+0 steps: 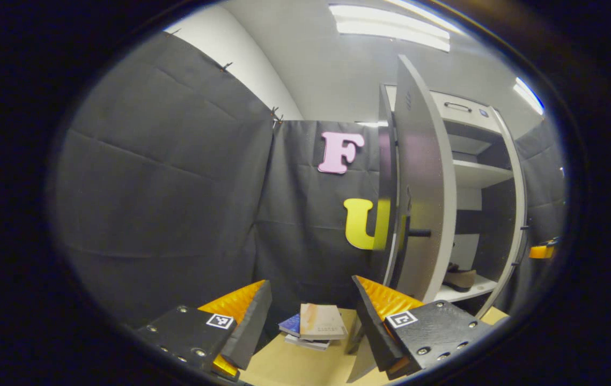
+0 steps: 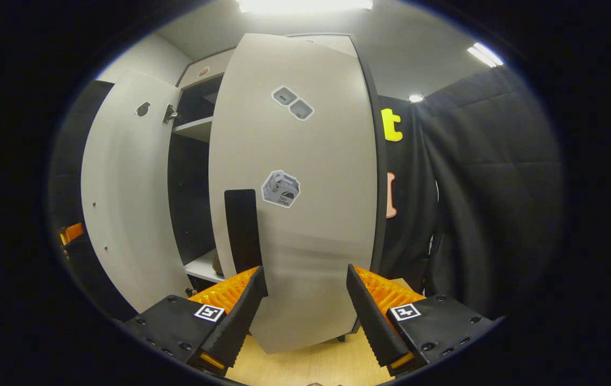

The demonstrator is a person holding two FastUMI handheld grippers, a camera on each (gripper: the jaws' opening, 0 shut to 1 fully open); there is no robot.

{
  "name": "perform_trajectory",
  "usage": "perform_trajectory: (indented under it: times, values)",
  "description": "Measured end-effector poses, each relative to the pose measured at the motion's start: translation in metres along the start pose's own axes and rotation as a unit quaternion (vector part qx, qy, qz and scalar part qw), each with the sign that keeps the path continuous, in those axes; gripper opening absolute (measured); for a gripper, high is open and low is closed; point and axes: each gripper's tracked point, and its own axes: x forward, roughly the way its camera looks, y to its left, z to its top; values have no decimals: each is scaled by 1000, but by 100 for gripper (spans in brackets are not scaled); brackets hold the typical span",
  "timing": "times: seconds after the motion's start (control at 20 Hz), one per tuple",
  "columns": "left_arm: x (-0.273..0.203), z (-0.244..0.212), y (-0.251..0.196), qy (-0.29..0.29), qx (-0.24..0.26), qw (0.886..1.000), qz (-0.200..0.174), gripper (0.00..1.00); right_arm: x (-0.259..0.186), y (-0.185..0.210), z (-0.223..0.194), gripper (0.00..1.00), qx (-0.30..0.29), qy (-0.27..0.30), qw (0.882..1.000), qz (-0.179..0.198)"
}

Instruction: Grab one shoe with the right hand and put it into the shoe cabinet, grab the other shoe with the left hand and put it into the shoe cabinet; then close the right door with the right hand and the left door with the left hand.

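Black quilted cloth walled the booth on both sides of the shoe cabinet (image 1: pixel 477 177), which stood on a pale wooden floor (image 1: pixel 294 364) with both doors swung out. Through the left gripper view a brown shoe (image 1: pixel 459 279) lay on the bottom shelf (image 1: pixel 463 293), near its front edge; whether the second shoe sat behind it could not be told. The left gripper (image 1: pixel 310 316) was spread wide and held nothing, aimed past the outer edge of the left door (image 1: pixel 423 187) toward a small stack of books (image 1: pixel 313 324) on the floor by the cloth. The right gripper (image 2: pixel 302 305) was likewise spread and empty, close in front of the right door (image 2: pixel 305 187), whose black handle (image 2: pixel 242 230) stood just above its left finger. The closing stage seemed to be at hand. A push landing near the hinge side would probably move the door little and let the fingers skid across the smooth panel. The left gripper, pointing beside its door and not at it, might sweep past the edge or catch the knob (image 1: pixel 419 232). If the shoe's heel overhung the shelf edge, a door could jam on it.
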Motion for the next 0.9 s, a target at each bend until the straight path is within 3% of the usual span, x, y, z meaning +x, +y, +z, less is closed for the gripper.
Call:
perform_trajectory:
  times: [0.05,0.1,0.15,0.2,0.25,0.3,0.6,0.7,0.75,0.9]
  values:
    - [9,0,3,7,0,1000,-9,86,-3,1,-1,93,-3,0,1000,-4]
    - [18,0,3,12,-1,1000,-19,86,-6,1,-1,96,-6,1,1000,-9]
    - [24,0,2,15,-3,999,-31,86,-9,3,-3,93,-9,4,1000,-13]
    - [31,1,0,16,-10,999,-47,93,-12,5,-4,94,-10,7,1000,-18]
    - [41,4,-6,16,-19,997,-67,79,-15,6,-5,94,-9,7,1000,-23]
    - [51,8,-12,14,-29,996,-87,86,-19,8,-5,96,-8,6,1000,-27]
    - [97,11,-56,31,-29,985,-167,86,-43,4,-19,94,-3,22,998,-54]
    - [100,13,-62,30,-26,985,-169,89,-46,-2,-25,94,2,26,998,-60]
    - [98,12,-61,33,-29,985,-166,85,-47,-7,-28,94,5,28,998,-64]
    - [90,9,-71,51,-27,984,-167,85,-40,-20,-34,96,27,30,997,-66]
